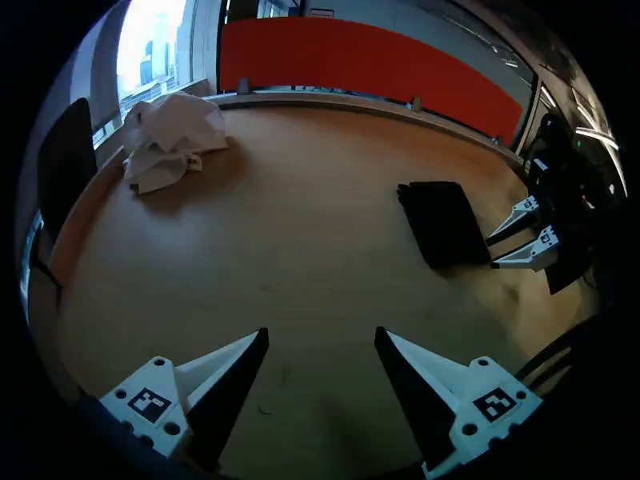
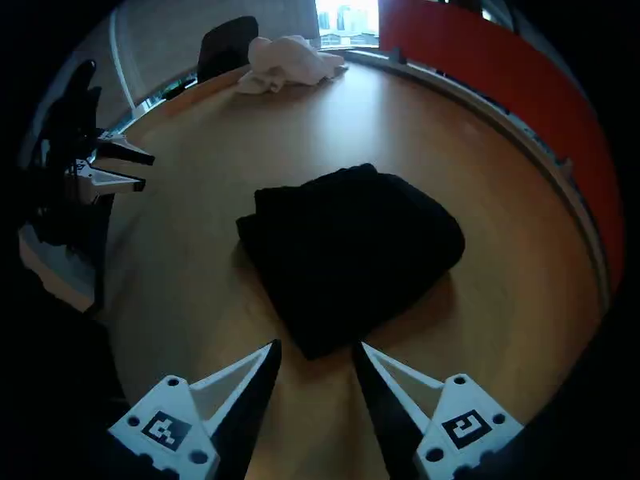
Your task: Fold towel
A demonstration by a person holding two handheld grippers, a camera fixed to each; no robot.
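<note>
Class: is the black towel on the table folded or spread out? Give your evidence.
Folded: the black towel lies as a compact, thick rectangle with stacked layers along one edge.

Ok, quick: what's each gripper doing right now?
Left gripper: jaws open, holding nothing.
Right gripper: jaws open at the near corner of the black towel, not gripping it.

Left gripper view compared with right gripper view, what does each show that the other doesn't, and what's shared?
Left gripper view: the right gripper from outside, open beside the black towel. Right gripper view: the left gripper from outside, open; the towel's folded layers up close. Shared: wooden table, white crumpled towel, red panel, black chair.
</note>
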